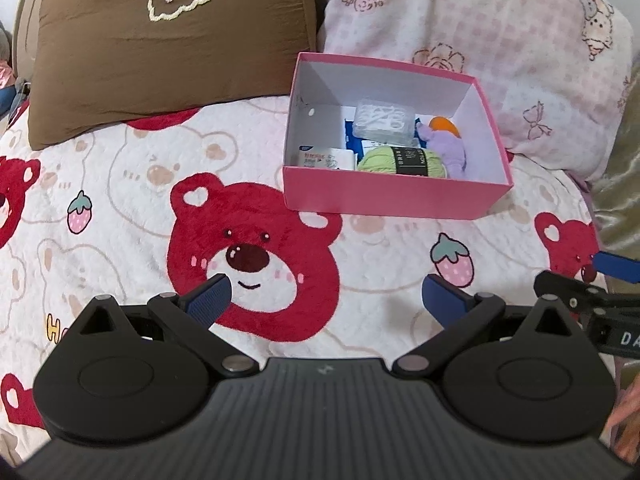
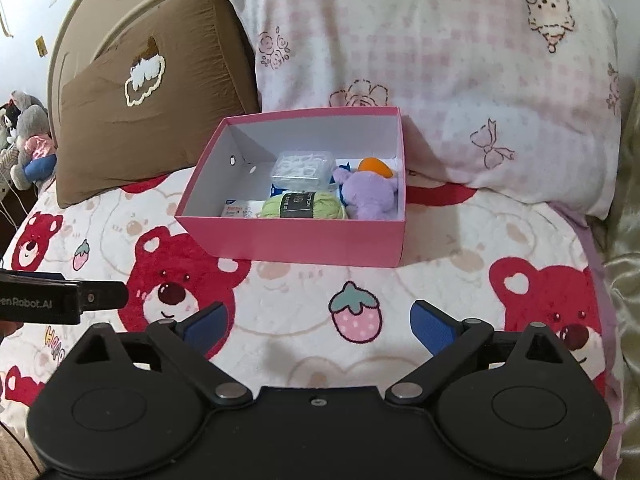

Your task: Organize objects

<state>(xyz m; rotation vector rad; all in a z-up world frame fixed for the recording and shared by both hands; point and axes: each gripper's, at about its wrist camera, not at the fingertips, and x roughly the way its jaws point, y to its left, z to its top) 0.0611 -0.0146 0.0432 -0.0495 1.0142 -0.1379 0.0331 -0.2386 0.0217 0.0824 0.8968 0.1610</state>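
Both grippers, left gripper (image 1: 325,295) and right gripper (image 2: 318,323), hold fingers spread and empty above the bear blanket (image 1: 120,208). Ahead of the fingertips stands the pink box (image 2: 296,242), already holding a purple plush (image 2: 370,194), green yarn (image 2: 304,205) and a clear case (image 2: 302,168). Sorting looks nearly finished; next move probably needs finding any remaining object.

The box (image 2: 296,244) is pink outside, white inside. In it: green yarn (image 2: 304,206) with a black band, a lilac plush (image 2: 370,196), an orange ball (image 2: 374,168) at 1 o'clock of it, a clear case (image 2: 302,170). The blanket (image 2: 440,300) is cream with red bears and pink strawberries. One pillow (image 2: 160,120) is brown, another (image 2: 440,60) pink-checked. Gripper pads (image 2: 434,326) are blue.
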